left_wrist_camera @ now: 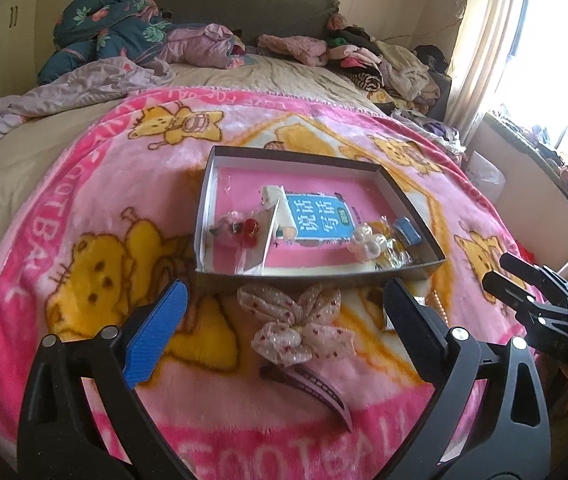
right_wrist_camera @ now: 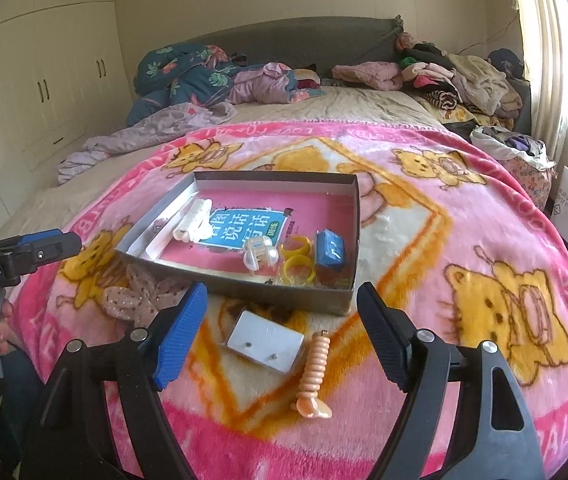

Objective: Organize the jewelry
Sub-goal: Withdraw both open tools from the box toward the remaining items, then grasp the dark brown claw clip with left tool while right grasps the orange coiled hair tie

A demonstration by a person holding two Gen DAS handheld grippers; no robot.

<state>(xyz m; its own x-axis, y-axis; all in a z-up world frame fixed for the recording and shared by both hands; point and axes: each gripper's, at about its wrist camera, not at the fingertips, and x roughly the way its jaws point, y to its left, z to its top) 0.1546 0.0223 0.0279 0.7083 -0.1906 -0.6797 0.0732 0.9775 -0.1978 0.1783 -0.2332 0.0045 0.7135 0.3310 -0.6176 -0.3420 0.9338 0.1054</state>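
While "GenRobot.AI" marks the left gripper [right_wrist_camera: 78,242], both it and the right gripper [right_wrist_camera: 282,334] are spread and empty; the dotted fabric bow [left_wrist_camera: 298,324] lies on the blanket [left_wrist_camera: 96,184] before the box [left_wrist_camera: 316,276], between the left fingers.

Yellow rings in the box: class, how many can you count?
2. Both yellow rings sit in the box at its near right corner: one beside the blue case, the other just in front. More may be hidden.

left wrist – low, near | right wrist – higher | shared: box [left_wrist_camera: 220,280] [right_wrist_camera: 244,284]
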